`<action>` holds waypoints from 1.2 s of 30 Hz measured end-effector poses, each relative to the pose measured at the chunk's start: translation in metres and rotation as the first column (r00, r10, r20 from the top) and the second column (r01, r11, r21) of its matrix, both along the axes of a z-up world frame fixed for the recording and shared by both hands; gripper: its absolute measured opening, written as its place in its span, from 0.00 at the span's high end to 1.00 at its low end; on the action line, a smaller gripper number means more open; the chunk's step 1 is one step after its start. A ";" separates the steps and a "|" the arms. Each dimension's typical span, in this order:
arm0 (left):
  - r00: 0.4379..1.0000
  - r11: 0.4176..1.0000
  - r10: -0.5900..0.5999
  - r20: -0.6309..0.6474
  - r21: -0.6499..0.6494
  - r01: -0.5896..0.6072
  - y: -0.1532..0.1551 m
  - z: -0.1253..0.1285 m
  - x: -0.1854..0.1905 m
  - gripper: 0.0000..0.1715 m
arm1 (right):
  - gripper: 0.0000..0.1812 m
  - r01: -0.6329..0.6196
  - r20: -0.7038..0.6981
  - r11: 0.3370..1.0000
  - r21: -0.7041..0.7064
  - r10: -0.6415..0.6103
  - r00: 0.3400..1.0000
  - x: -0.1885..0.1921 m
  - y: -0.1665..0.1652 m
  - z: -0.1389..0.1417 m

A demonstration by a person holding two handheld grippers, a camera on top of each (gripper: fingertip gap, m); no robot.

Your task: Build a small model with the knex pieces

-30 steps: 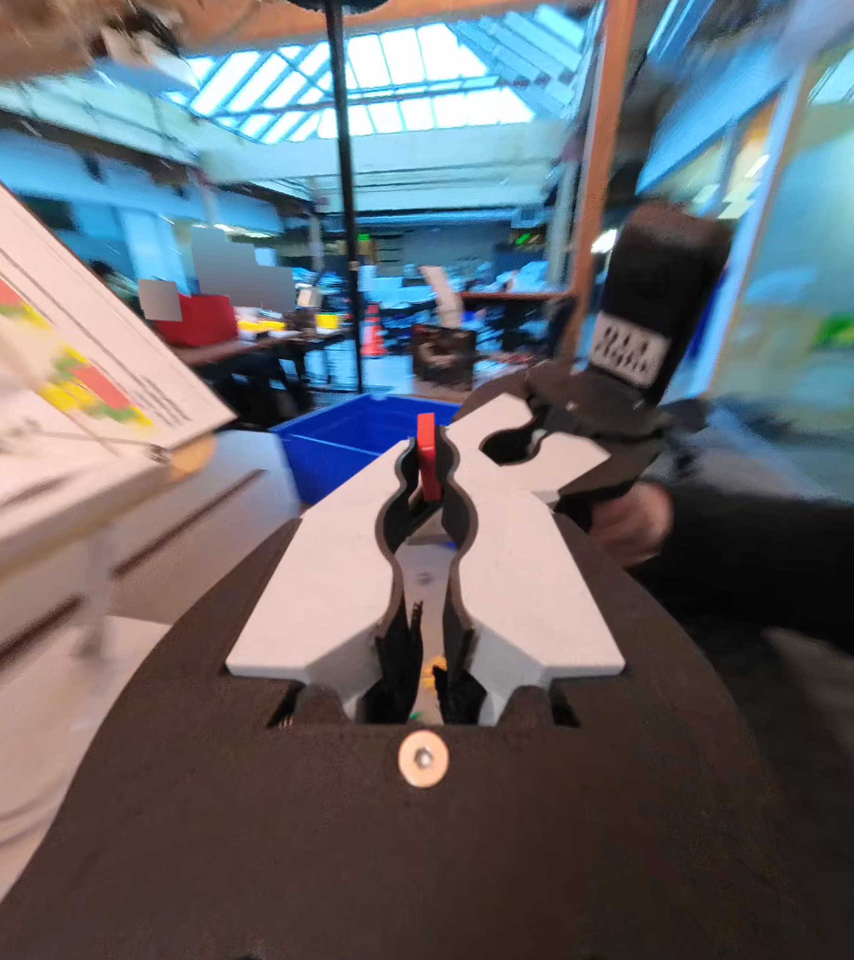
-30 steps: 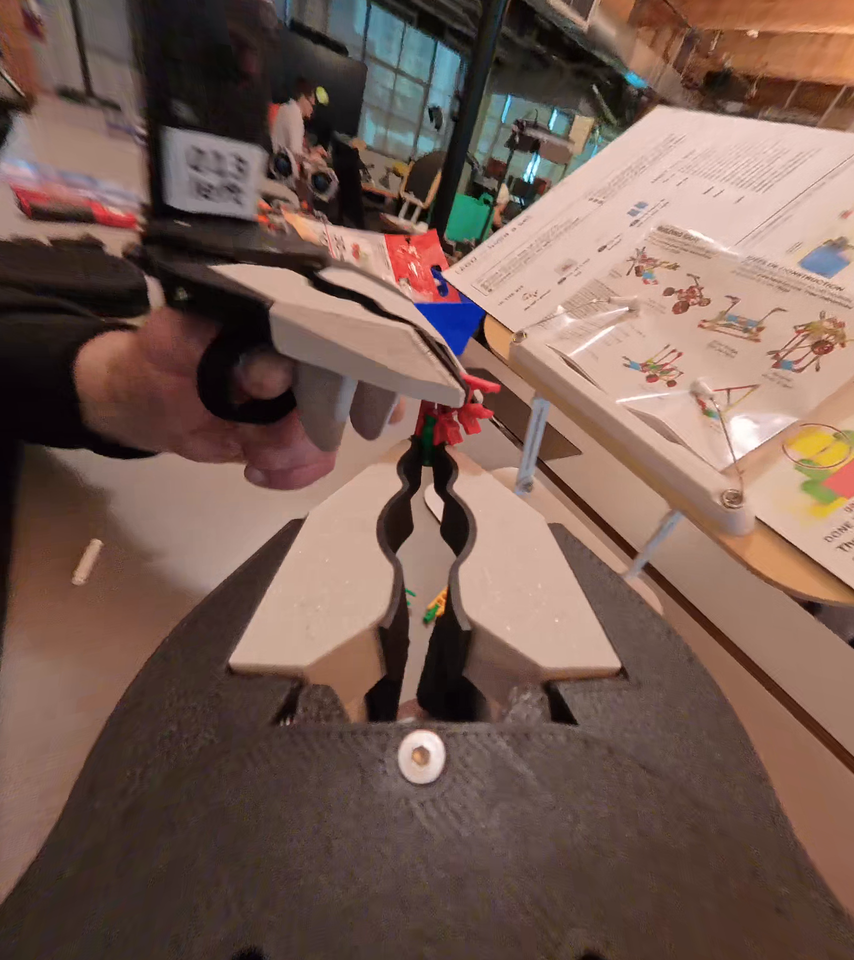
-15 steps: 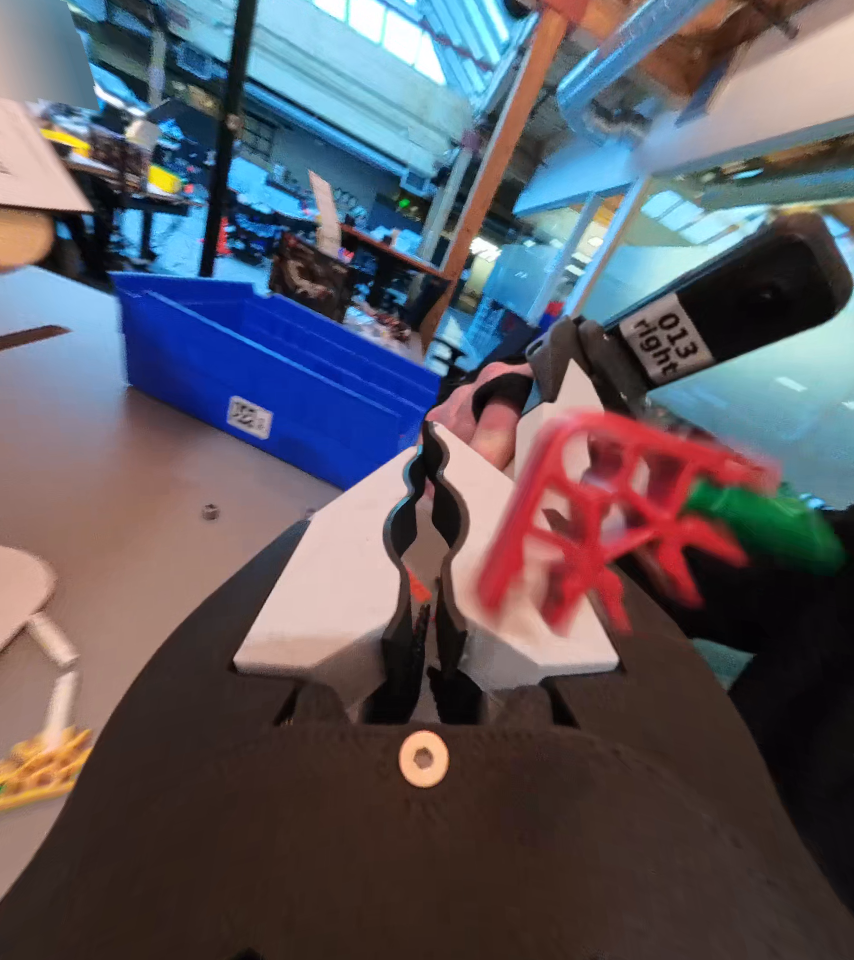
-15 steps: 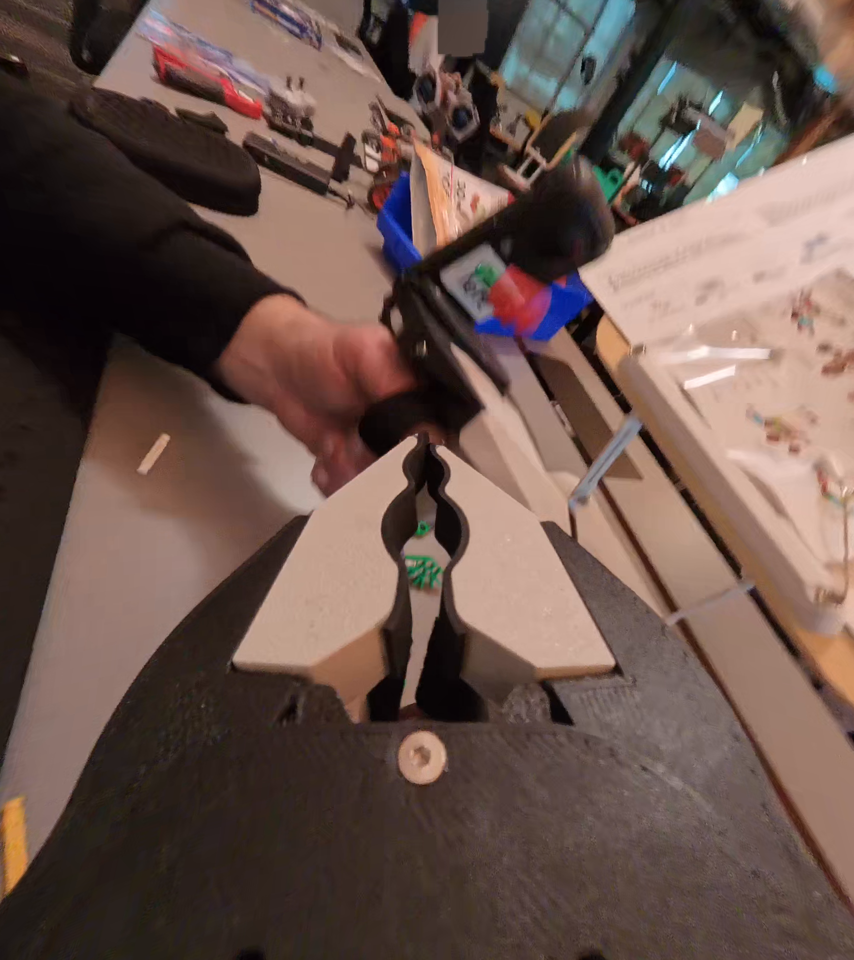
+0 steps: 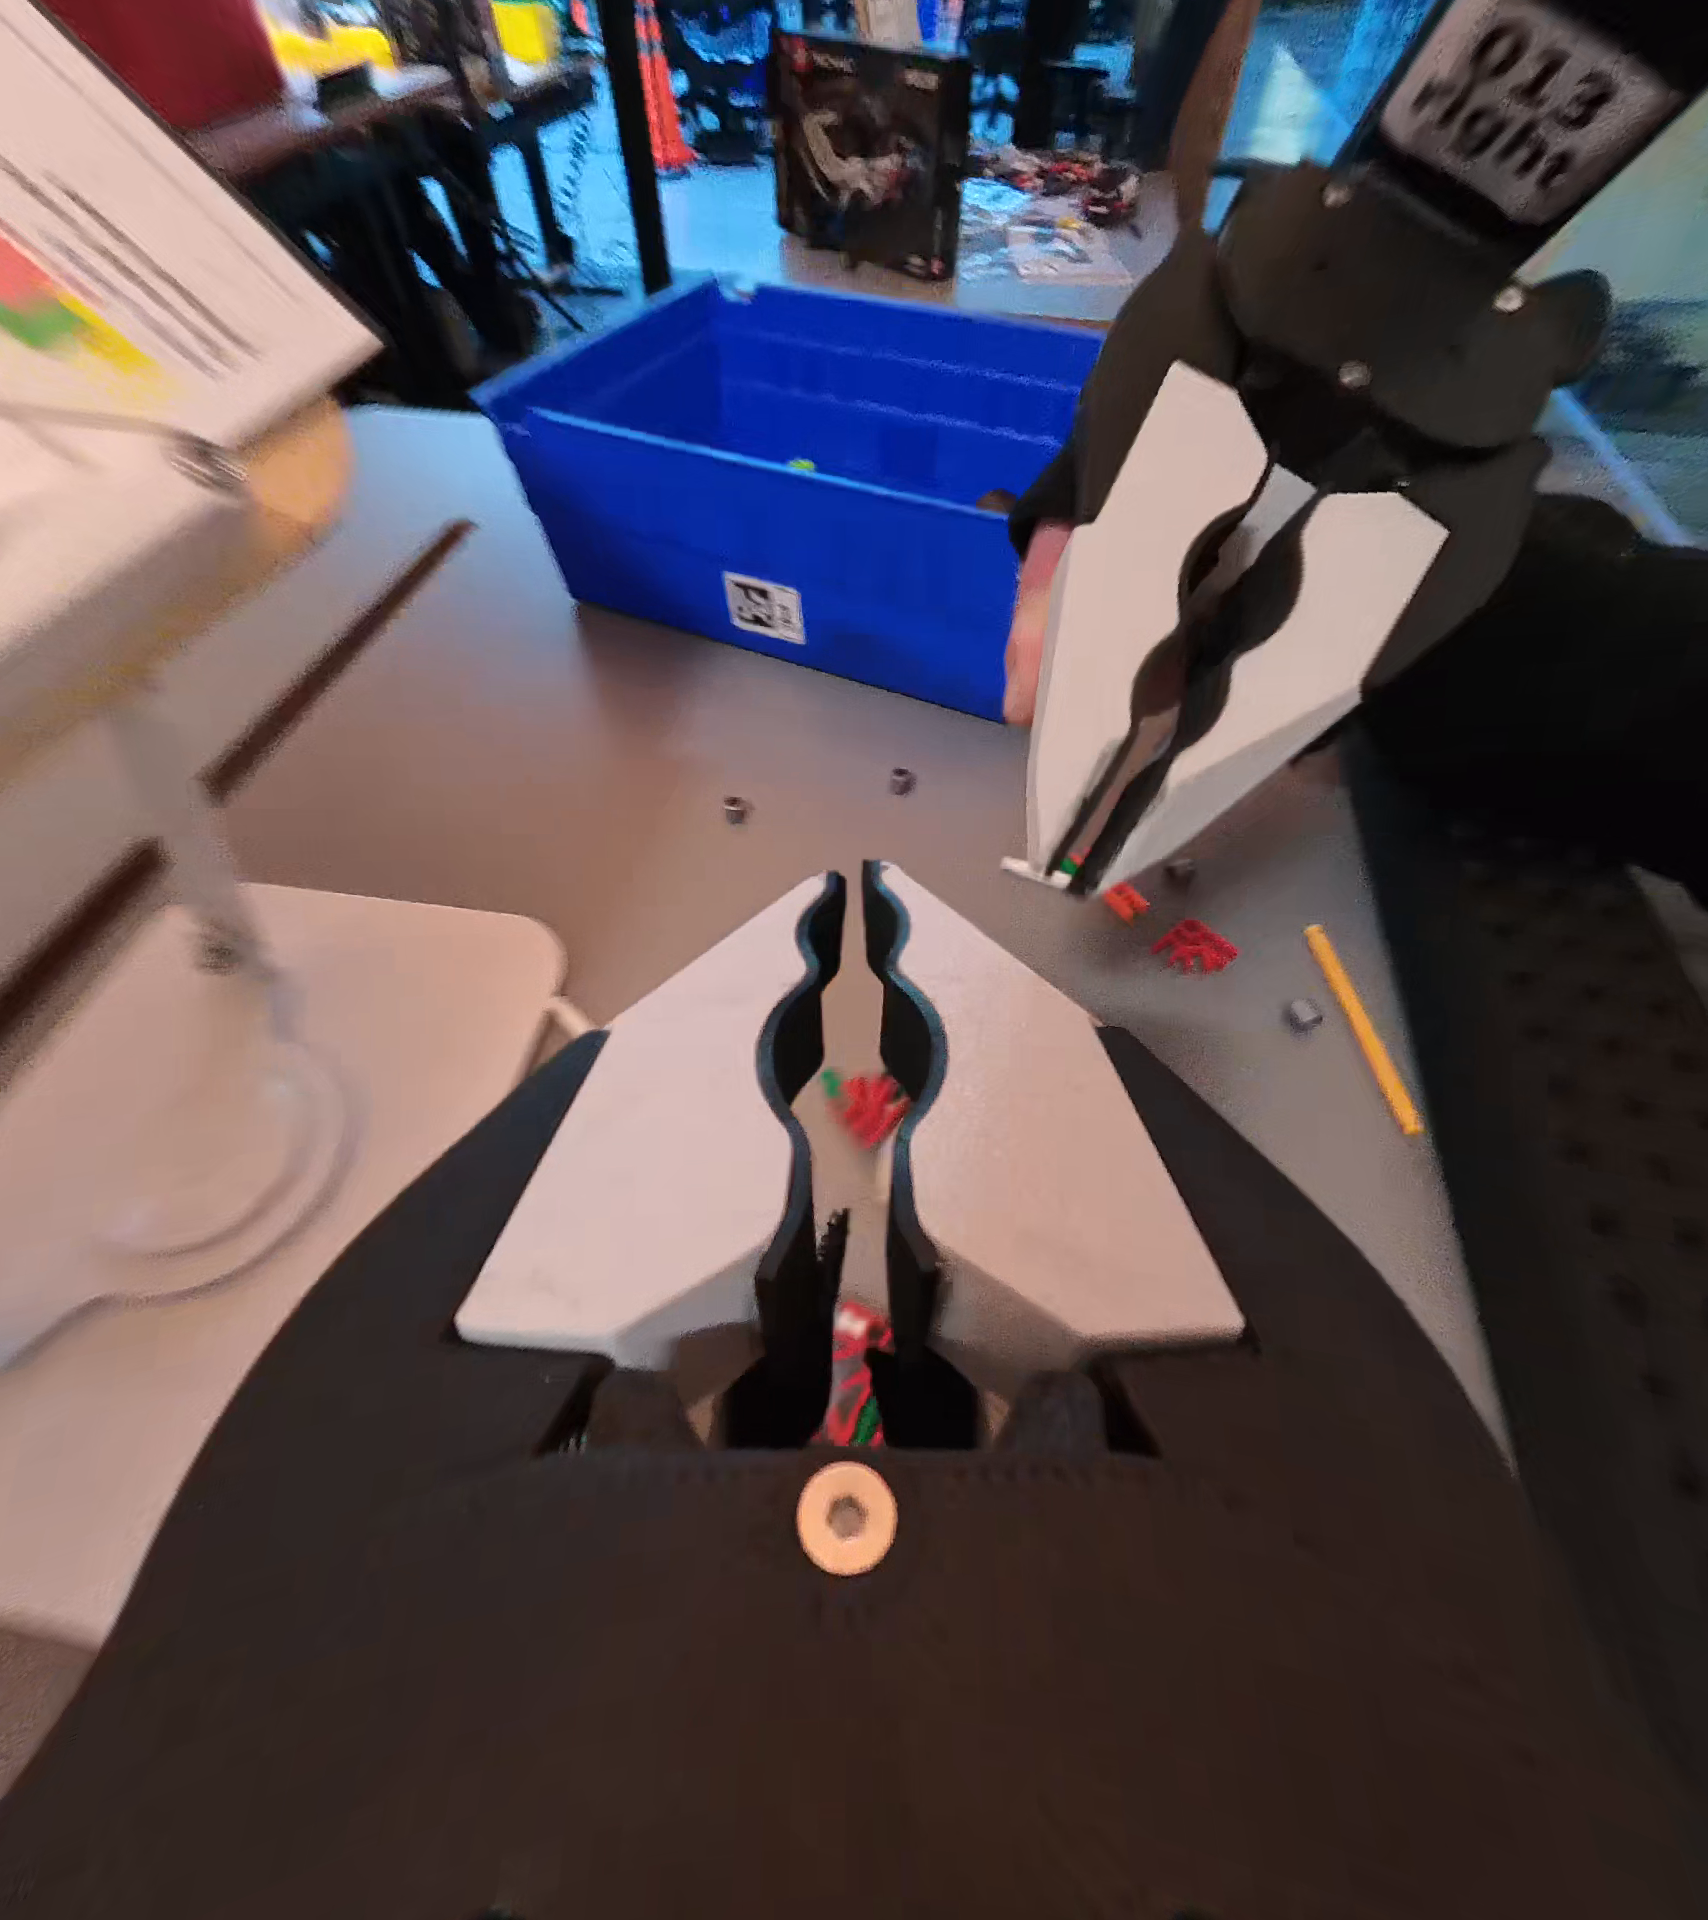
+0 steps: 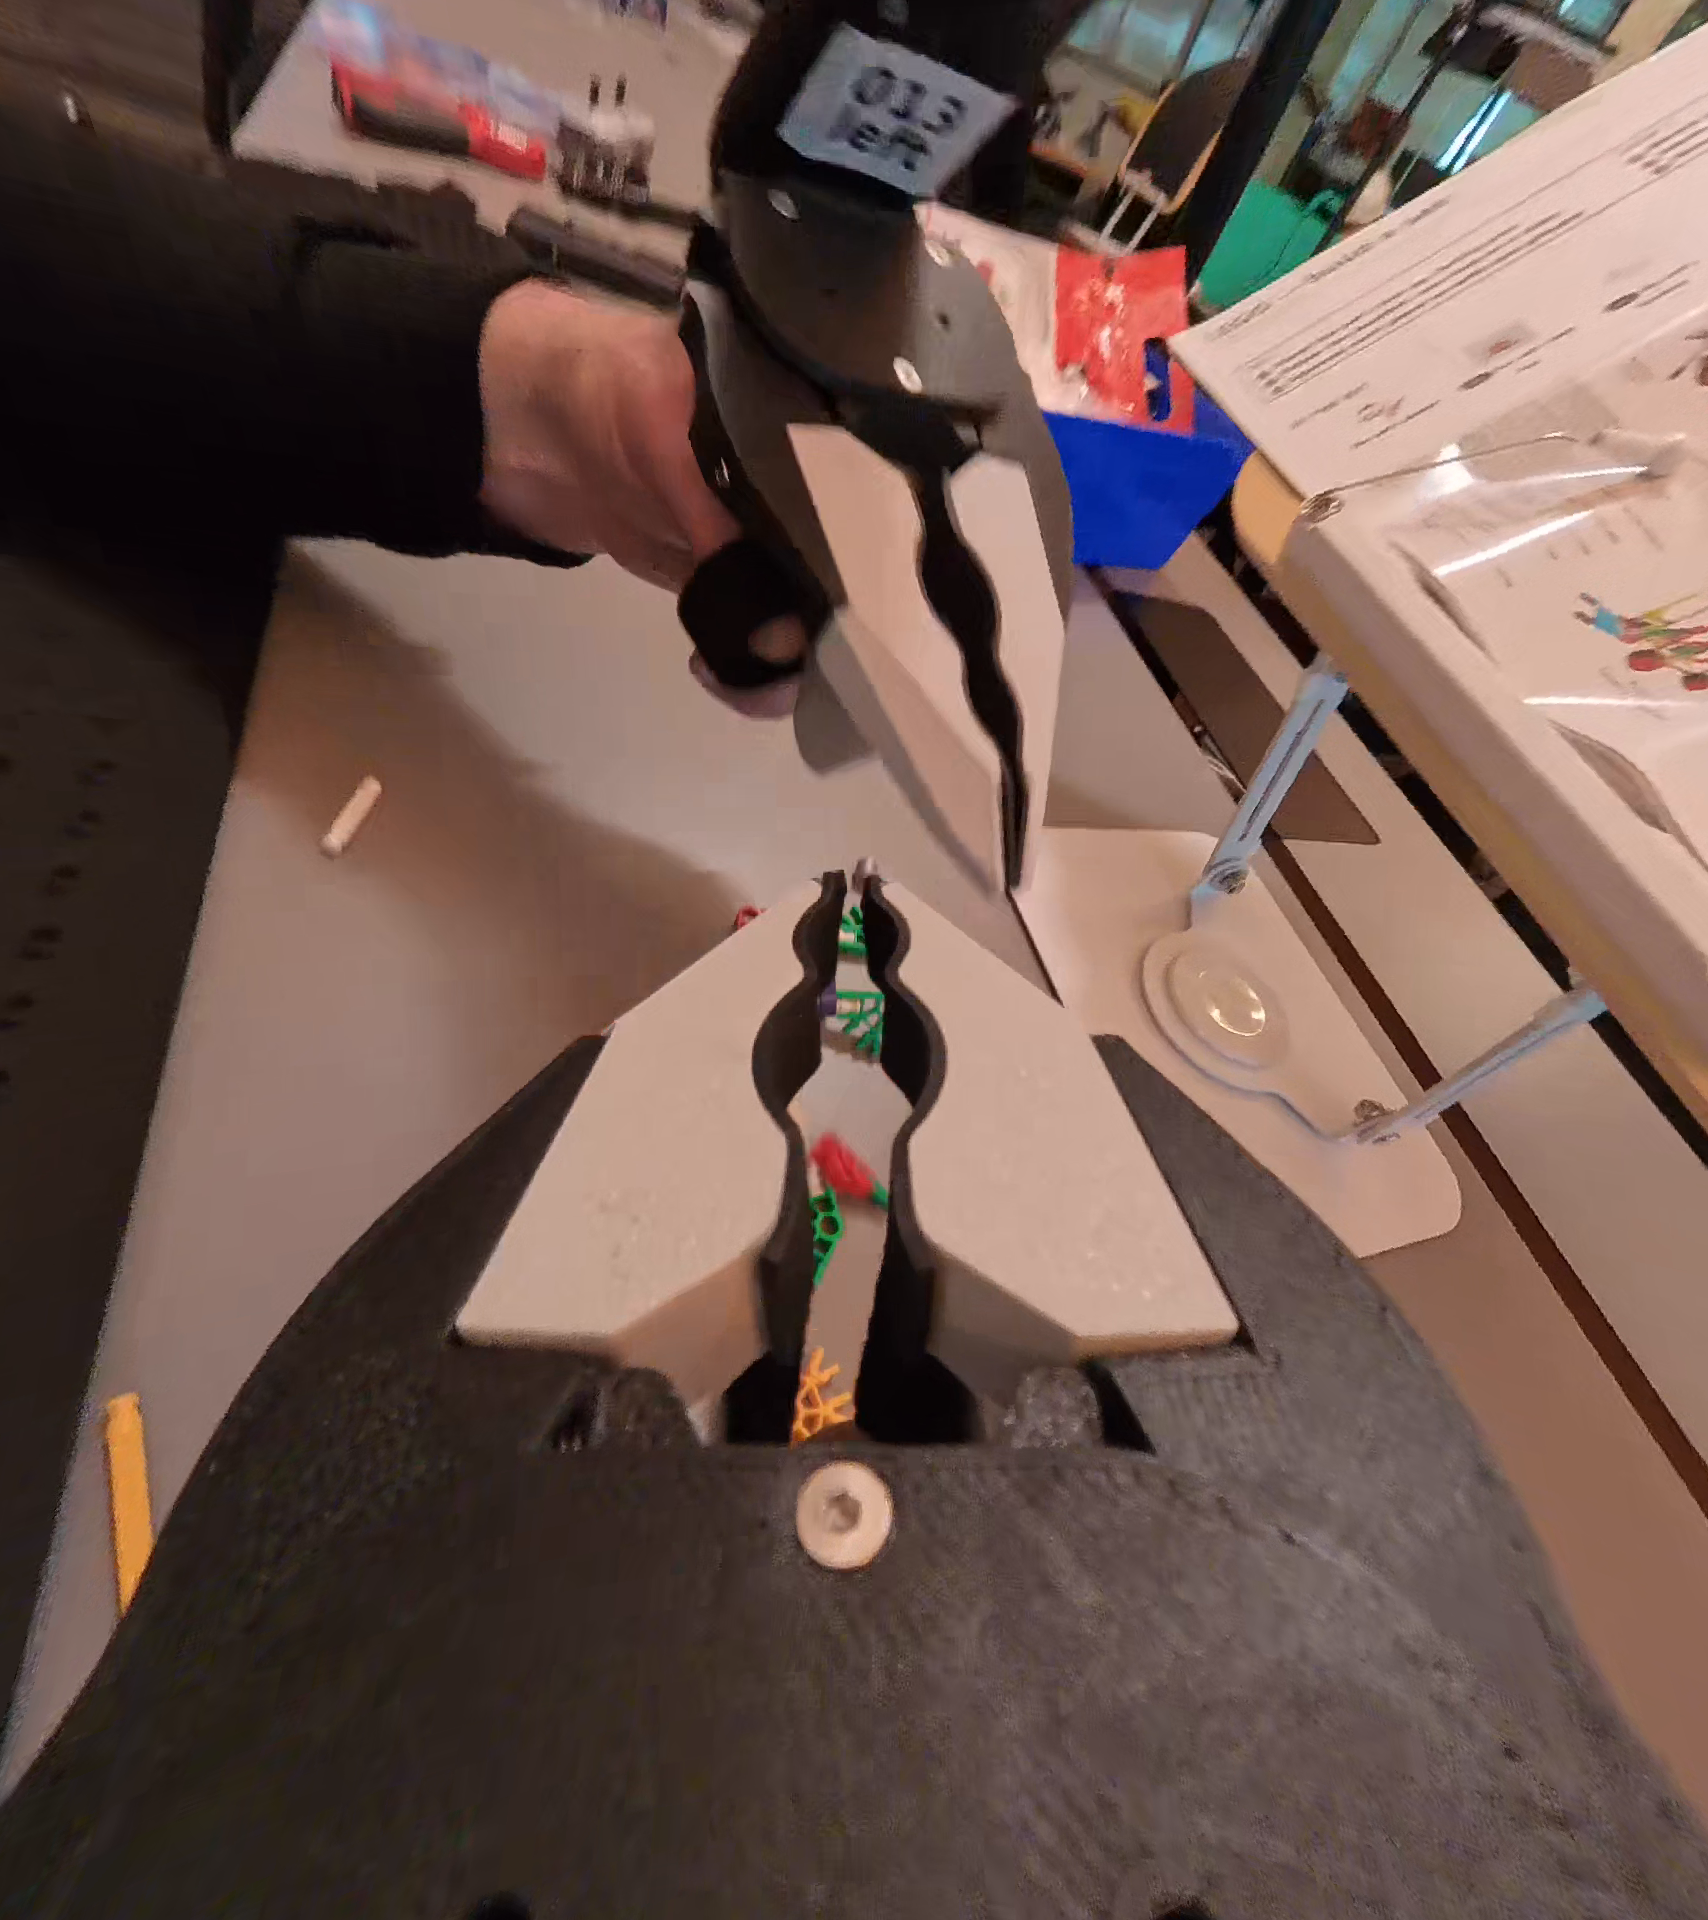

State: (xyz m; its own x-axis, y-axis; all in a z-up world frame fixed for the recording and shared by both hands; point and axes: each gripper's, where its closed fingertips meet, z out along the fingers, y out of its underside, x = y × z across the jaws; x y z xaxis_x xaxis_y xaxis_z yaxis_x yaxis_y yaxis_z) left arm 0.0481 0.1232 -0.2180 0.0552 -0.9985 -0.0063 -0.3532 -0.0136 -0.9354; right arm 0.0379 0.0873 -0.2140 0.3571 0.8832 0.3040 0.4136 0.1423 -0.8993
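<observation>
A grey table [image 5: 517,727] is seen, with a blue bin [image 5: 808,540] at its far edge. The left gripper [image 5: 854,883] is held almost closed and empty above red and green pieces [image 5: 865,1107]. The right gripper [image 5: 1078,868] seems to be pinched on a small white rod [image 5: 1029,870] that touches the table.

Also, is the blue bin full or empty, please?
Nearly empty where visible: the blue bin has bare inner walls and only a small yellow-green piece inside; its front wall hides some floor.
</observation>
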 end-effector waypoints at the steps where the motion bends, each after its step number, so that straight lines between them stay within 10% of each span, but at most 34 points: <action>1: 1.000 0.999 0.017 0.003 0.033 -0.017 0.006 0.011 -0.013 0.97 | 0.98 0.009 -0.013 1.000 -0.006 -0.009 1.000 0.002 0.002 0.002; 6: 0.996 0.988 0.087 -0.021 0.132 -0.083 0.019 0.036 -0.054 0.89 | 0.90 0.072 0.030 0.996 -0.058 -0.070 0.997 0.013 0.014 -0.011; 20: 0.864 0.909 0.109 -0.491 0.402 0.113 0.089 -0.099 -0.034 0.85 | 0.82 0.236 0.220 0.956 -0.175 -0.195 0.956 0.031 0.040 -0.066; 32: 0.743 0.948 -0.191 -0.642 0.076 0.309 0.097 -0.139 -0.027 0.81 | 0.84 0.192 0.252 0.958 -0.215 -0.135 0.958 0.029 0.039 -0.085; 36: 0.767 0.938 -0.187 -0.614 0.119 0.324 0.092 -0.141 -0.025 1.00 | 0.84 0.198 0.250 0.954 -0.224 -0.140 0.958 0.032 0.042 -0.087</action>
